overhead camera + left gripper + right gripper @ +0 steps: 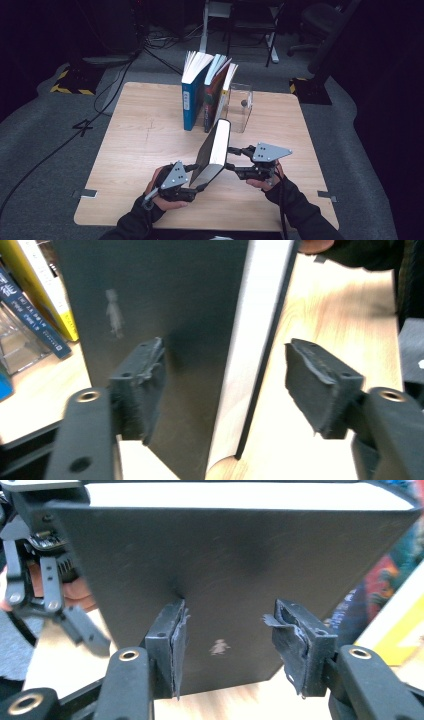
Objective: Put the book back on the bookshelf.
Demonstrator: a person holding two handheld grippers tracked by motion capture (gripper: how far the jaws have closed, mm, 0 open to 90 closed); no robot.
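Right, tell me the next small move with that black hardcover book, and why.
Probably close the left gripper on the black hardcover book. It leans on edge on the wooden table with its edge between open jaws. One pad stands clear of it, and the right gripper merely faces its flat cover.

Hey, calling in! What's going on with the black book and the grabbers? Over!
Left gripper open around black book. Right gripper open, jaws against its cover. Book stands on table. Shelved books behind.
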